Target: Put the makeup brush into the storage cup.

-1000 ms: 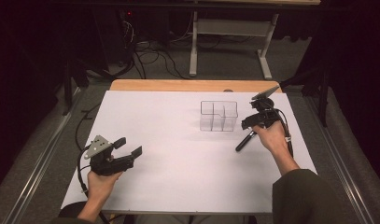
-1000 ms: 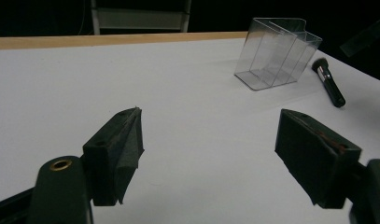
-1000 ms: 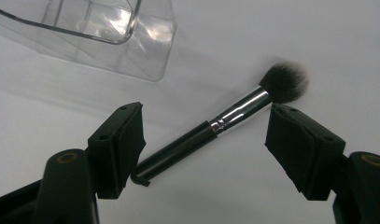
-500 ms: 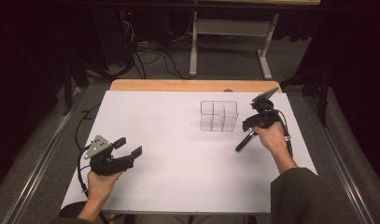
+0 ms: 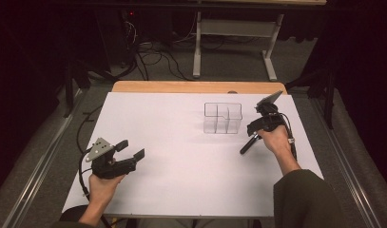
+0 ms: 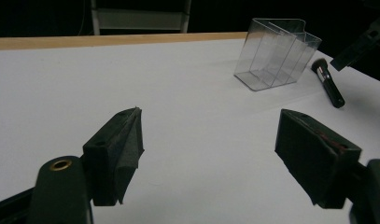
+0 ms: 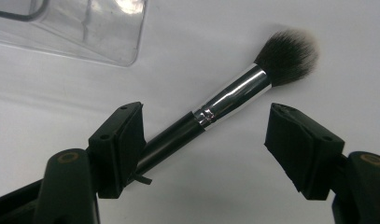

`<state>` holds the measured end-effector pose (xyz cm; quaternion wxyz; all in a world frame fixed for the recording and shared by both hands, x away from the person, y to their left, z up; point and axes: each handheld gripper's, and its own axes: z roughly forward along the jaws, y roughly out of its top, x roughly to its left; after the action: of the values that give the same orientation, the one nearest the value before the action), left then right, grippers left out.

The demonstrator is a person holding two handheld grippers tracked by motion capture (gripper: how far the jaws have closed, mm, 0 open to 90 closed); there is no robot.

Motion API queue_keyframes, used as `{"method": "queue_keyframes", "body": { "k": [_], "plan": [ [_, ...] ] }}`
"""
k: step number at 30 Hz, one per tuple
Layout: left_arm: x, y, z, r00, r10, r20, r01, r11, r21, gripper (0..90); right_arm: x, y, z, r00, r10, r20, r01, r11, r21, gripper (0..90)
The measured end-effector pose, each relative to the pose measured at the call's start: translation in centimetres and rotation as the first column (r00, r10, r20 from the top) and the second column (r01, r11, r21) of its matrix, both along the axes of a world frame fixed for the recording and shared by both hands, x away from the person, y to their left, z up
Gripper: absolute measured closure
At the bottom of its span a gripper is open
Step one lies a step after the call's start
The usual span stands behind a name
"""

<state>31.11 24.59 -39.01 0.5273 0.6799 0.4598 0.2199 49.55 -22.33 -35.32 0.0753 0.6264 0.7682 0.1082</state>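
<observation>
No readable text, label, brand, number or sign is showing on anything in these views.

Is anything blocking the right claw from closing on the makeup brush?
Nothing visible. The right claw is open over the makeup brush, which lies on the white table between its jaws. The clear organizer sits apart, beside it.

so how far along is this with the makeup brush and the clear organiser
Nothing looks done yet: the clear plastic compartment organiser stands empty on the white table. In hand: the right gripper hangs over the black-handled, silver-collared makeup brush, jaws open around it, brush lying flat and not gripped. Left: closing, lifting, probably placing it in a compartment. The left gripper hangs open, apart.
</observation>
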Motion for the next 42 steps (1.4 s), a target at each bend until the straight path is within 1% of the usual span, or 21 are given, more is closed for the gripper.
{"method": "queue_keyframes", "body": {
  "k": [3, 10, 11, 16, 17, 23, 24, 26, 28, 33, 38, 42],
  "plan": [
    [0.0, 0.0, 0.0, 1.0, 0.0, 0.0, 0.0, 1.0, 0.0, 23.4, 0.1, 0.0, -0.2, 1.0, -0.001, -0.004, 0.001, 1.0, -0.004, 30.1],
    [0.0, 0.0, 0.0, 1.0, 0.0, -0.001, 0.0, 1.0, -0.001, 23.5, 0.6, 0.1, -0.8, 0.9992, -0.01, -0.039, 0.01, 1.0, -0.003, 30.2],
    [0.0, 0.0, 0.0, 1.0, 0.0, -0.001, 0.0, 1.0, -0.001, 23.5, 0.6, 0.1, -1.0, 0.9993, -0.009, -0.035, 0.009, 1.0, -0.006, 30.2],
    [0.0, 0.0, 0.0, 1.0, 0.0, -0.003, 0.0, 1.0, 0.0, 23.5, 0.9, -0.1, -1.3, 0.9982, -0.025, -0.054, 0.024, 1.0, -0.008, 30.4],
    [0.0, 0.0, 0.0, 1.0, -0.001, -0.003, 0.001, 1.0, -0.001, 23.5, 0.9, -0.1, -1.3, 0.9979, -0.026, -0.059, 0.025, 1.0, -0.018, 30.4],
    [0.1, -0.1, 0.0, 1.0, -0.002, -0.004, 0.002, 1.0, 0.003, 23.5, 1.2, -0.3, -1.7, 0.9966, -0.046, -0.069, 0.046, 0.999, -0.01, 30.7],
    [0.1, -0.1, 0.0, 1.0, -0.002, -0.004, 0.002, 1.0, 0.003, 23.4, 1.2, -0.4, -1.7, 0.9966, -0.041, -0.071, 0.04, 0.999, -0.015, 30.7],
    [0.1, -0.1, 0.0, 1.0, -0.002, -0.004, 0.002, 1.0, 0.003, 23.5, 1.3, -0.3, -2.0, 0.9964, -0.043, -0.073, 0.042, 0.999, -0.007, 30.9],
    [0.1, -0.1, -0.1, 1.0, -0.002, -0.005, 0.002, 1.0, 0.003, 23.5, 1.4, -0.3, -2.1, 0.9962, -0.041, -0.077, 0.04, 0.999, -0.015, 31.0],
    [0.1, -0.1, 0.0, 1.0, -0.005, -0.006, 0.005, 1.0, 0.003, 23.5, 1.6, -0.1, -2.5, 0.9947, -0.051, -0.09, 0.049, 0.999, -0.017, 31.5],
    [0.1, -0.1, 0.0, 1.0, -0.005, -0.005, 0.005, 1.0, 0.003, 23.5, 1.8, -0.1, -2.7, 0.9943, -0.059, -0.089, 0.057, 0.998, -0.02, 33.2],
    [0.1, -0.1, 0.0, 1.0, -0.005, -0.005, 0.005, 1.0, 0.002, 23.5, 1.9, -0.2, -2.9, 0.9932, -0.064, -0.098, 0.062, 0.998, -0.025, 34.6]
  ]
}}
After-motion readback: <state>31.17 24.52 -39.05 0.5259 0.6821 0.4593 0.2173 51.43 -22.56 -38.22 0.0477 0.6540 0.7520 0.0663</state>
